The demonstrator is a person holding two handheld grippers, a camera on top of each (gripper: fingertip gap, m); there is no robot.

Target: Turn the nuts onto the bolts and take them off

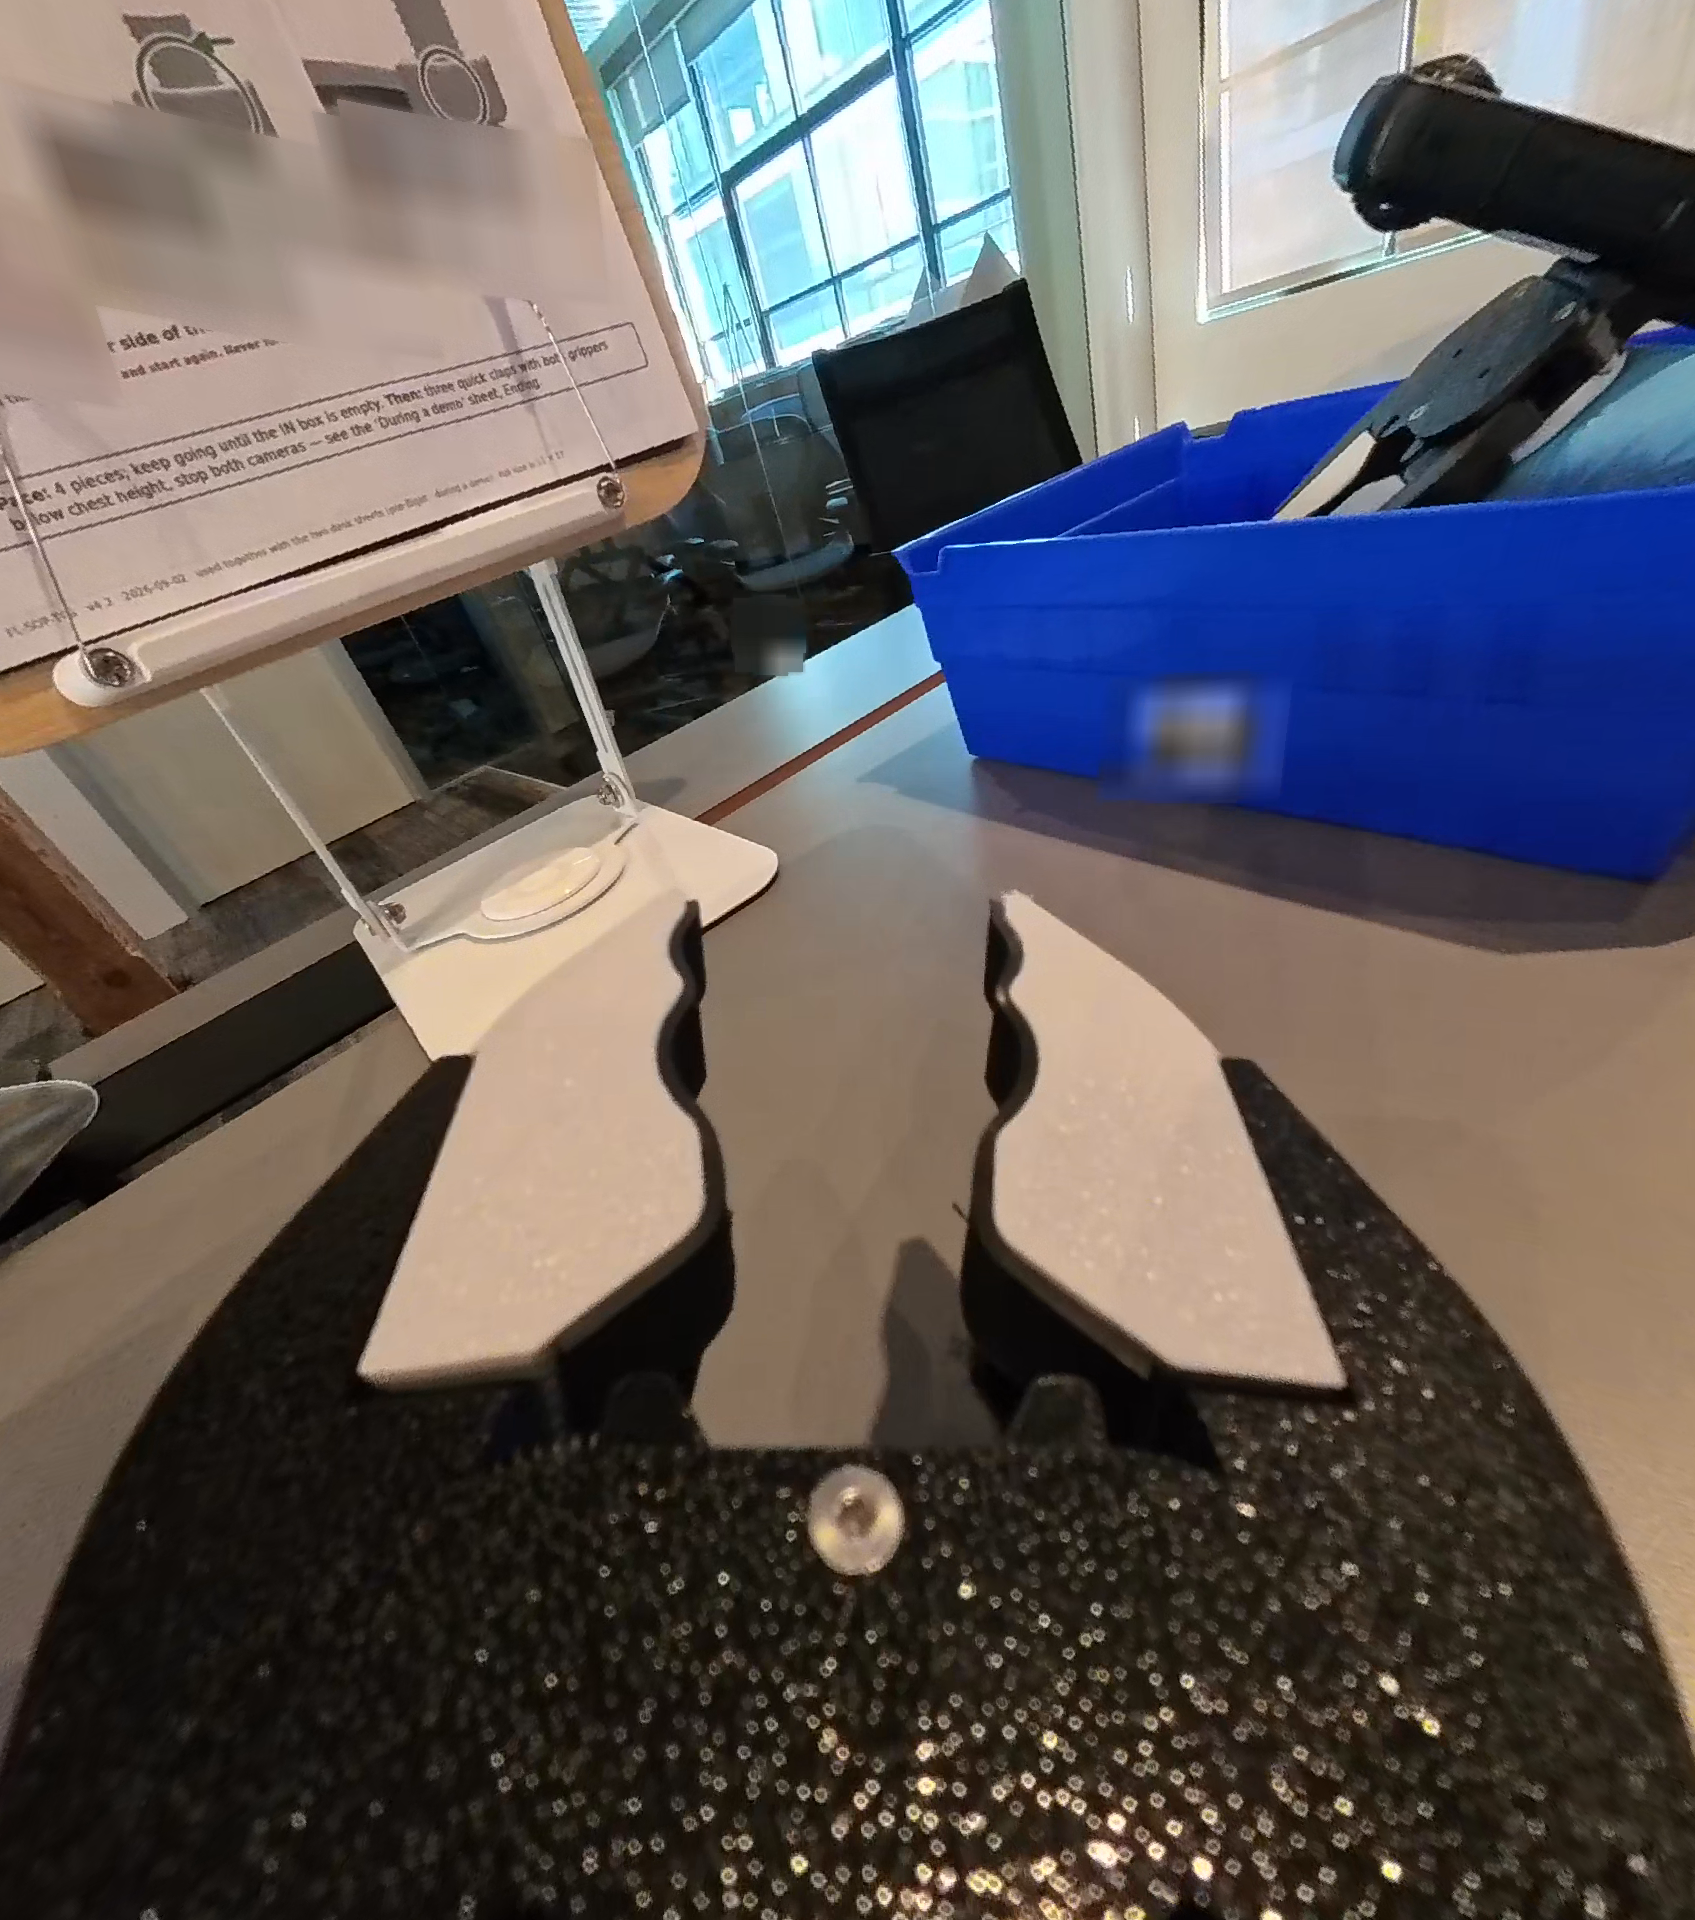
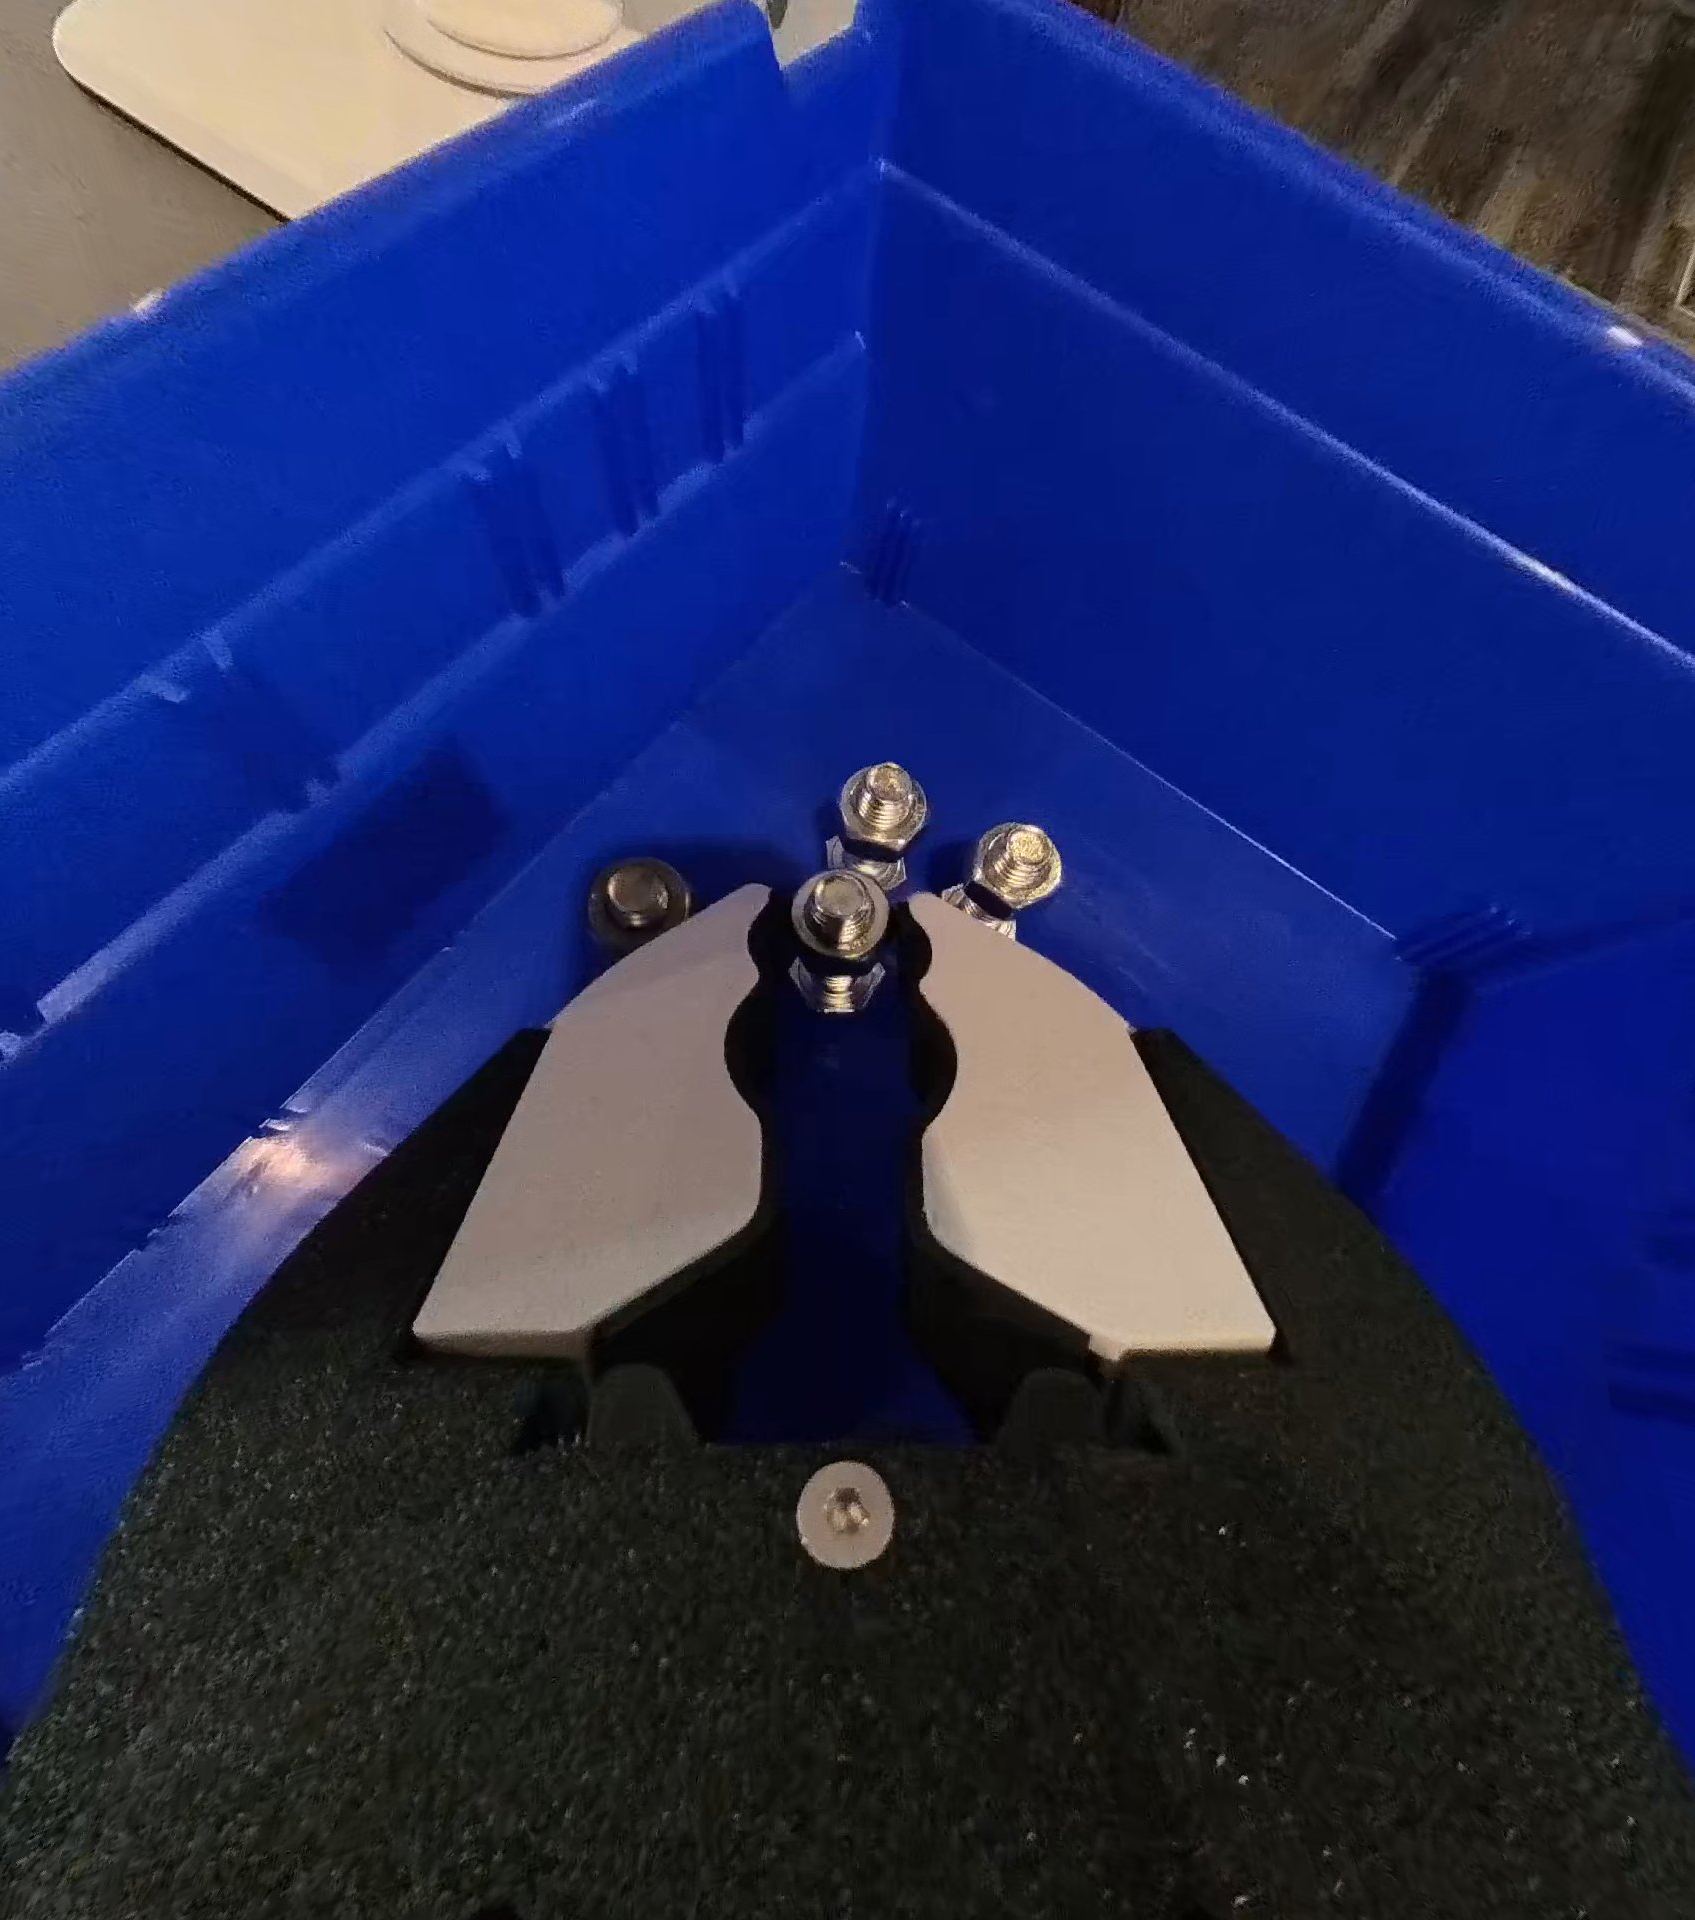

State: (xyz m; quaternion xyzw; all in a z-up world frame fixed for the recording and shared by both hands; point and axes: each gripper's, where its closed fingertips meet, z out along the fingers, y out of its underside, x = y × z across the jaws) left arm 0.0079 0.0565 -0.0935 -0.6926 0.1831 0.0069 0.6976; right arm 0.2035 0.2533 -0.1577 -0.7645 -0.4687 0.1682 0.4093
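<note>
Writing: printed sheet (image 1: 282, 343) on a wood-backed stand (image 1: 552, 914), at 10–11 o'clock in left wrist view; text there, parts blurred over, not copied here. Small blurred patch on bin front, prob. a label. No brand marks seen on grippers or hardware.

Counts: 1 blue bin (image 1: 1342, 665), 2 grippers, 4 fasteners in bin. Of the 4, 3 are shiny bolts w/ nuts on, standing threaded end up; 1 is a darker piece (image 2: 639, 896), kind unclear.

Left gripper (image 1: 843, 925): fingers spread apart, nothing between, only grey table (image 1: 1238, 1091) showing in the gap. Held low over table, pointing toward 12 o'clock. Stand base just beyond left fingertip at 11 o'clock. Bin at 1–2 o'clock, well apart from the tips.

Right gripper (image 2: 838, 906): seen in left wrist view at 2 o'clock, tipped nose-down into bin, a blue sleeve behind it. In right wrist view, down inside bin near a corner, fingers apart w/ nearest bolt (image 2: 840, 940) between the tips; contact w/ either pad cannot be told, gaps look thin both sides. Not clamped as far as visible.

Other bolts: one (image 2: 882, 821) at 12 o'clock just behind nearest, one (image 2: 1014, 868) at 1 o'clock just beside right fingertip. Dark piece at 11 o'clock, partly hidden behind left fingertip. All 4 clustered tight near bin's far corner, on bin floor.
</note>
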